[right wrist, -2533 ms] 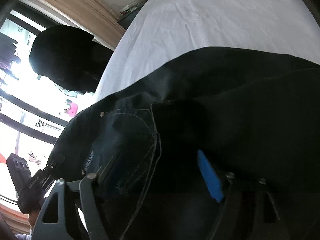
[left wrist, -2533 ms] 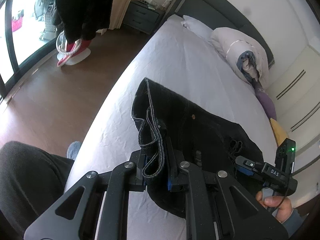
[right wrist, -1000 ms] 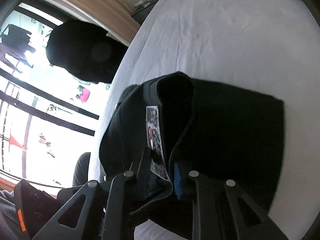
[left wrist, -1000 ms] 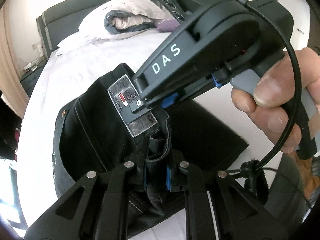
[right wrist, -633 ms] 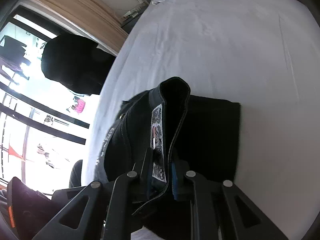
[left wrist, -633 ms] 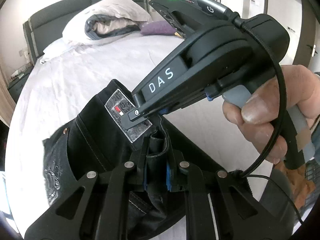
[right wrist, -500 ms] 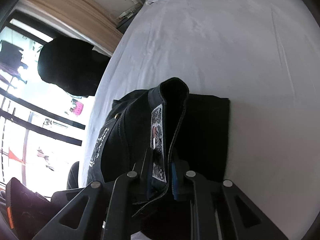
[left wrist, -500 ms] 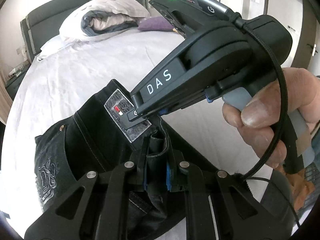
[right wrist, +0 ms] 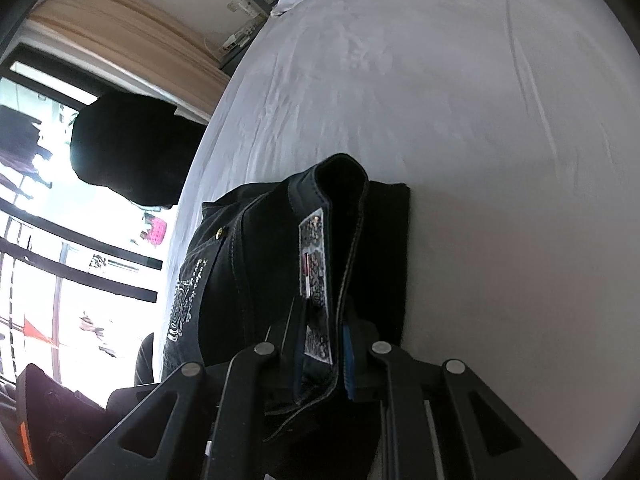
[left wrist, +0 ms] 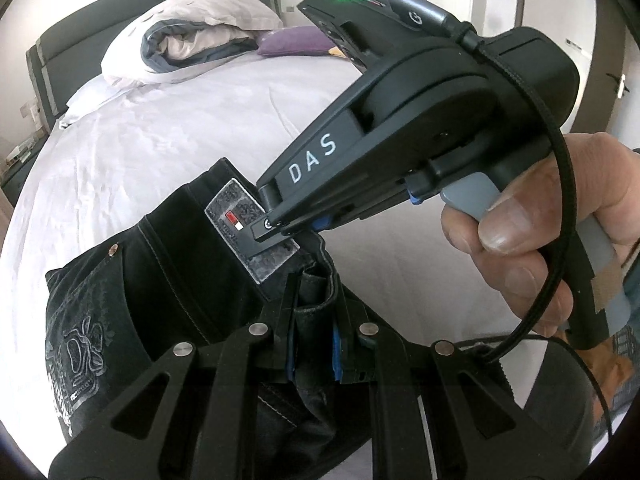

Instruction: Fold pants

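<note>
1. "DAS", white letters, on the side of the right gripper (left wrist: 280,226).
2. Pants (left wrist: 168,280): waistband patch (left wrist: 250,230) and pocket print (left wrist: 74,354) too small to read.

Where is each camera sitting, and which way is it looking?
Left wrist: sits on the left gripper, looking down its jaws over the black pants toward the headboard; the right gripper and a hand show.
Right wrist: sits on the right gripper, looking along the pants across the bed toward the window; only its own jaws show.
Shared: the pants, their patch and the white bed.
</note>
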{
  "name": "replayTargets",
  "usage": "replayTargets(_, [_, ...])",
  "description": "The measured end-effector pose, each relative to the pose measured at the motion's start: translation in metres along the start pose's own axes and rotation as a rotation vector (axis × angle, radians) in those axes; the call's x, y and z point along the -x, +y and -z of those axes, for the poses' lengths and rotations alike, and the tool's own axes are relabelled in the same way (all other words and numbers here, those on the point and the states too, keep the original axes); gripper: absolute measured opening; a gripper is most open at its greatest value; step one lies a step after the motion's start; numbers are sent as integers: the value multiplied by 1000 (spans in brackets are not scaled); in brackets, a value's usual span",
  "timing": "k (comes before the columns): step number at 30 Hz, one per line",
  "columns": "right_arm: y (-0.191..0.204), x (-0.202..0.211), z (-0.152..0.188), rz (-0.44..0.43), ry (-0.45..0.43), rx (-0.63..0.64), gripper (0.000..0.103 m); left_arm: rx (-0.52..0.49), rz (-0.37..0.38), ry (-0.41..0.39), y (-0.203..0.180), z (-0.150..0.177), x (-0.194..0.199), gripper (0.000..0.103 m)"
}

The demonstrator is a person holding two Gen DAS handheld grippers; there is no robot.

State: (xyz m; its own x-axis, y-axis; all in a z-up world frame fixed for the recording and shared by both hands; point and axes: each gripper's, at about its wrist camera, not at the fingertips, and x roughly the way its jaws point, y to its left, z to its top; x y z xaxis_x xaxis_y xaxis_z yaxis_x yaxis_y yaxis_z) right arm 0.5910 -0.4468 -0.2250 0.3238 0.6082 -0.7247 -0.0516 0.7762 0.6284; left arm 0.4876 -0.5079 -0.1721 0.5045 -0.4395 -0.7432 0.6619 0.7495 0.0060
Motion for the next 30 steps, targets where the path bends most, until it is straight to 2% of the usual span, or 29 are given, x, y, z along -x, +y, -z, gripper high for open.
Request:
replayTargets(6, [-14, -15, 8, -9, 8, -38, 17, 13, 15, 27, 10, 2, -17, 11])
replayTargets(10, [-28, -25, 13, -63, -6, -94, 18, 49, 68, 33, 16, 7, -17, 16])
replayTargets(12, [-31, -26, 15, -82, -20, -105, 18, 64, 100, 38, 20, 6, -9, 17])
replayTargets(16, [-30, -28, 18, -87, -37, -100, 18, 114, 185, 27, 40, 14, 35, 17])
replayTargets(18, [-29, -27, 20, -92, -50, -100, 18, 150, 177, -1, 62, 20, 58, 17])
replayTargets(22, [-30, -26, 25, -92, -69, -105, 19, 243, 167, -35, 128, 21, 76, 17])
replayTargets(24, [-33, -26, 26, -101, -75, -108, 19, 314, 216, -50, 162, 20, 76, 17])
replayTargets(26, [-36, -26, 26, -113, -79, -121, 19, 375, 295, -62, 197, 10, 67, 17])
replayTargets(28, [-36, -25, 27, -114, -82, -127, 19, 367, 317, -49, 212, 3, 57, 17])
replayTargets(30, [-38, -24, 27, -118, -87, -133, 19, 359, 391, -9, 219, 1, 39, 17])
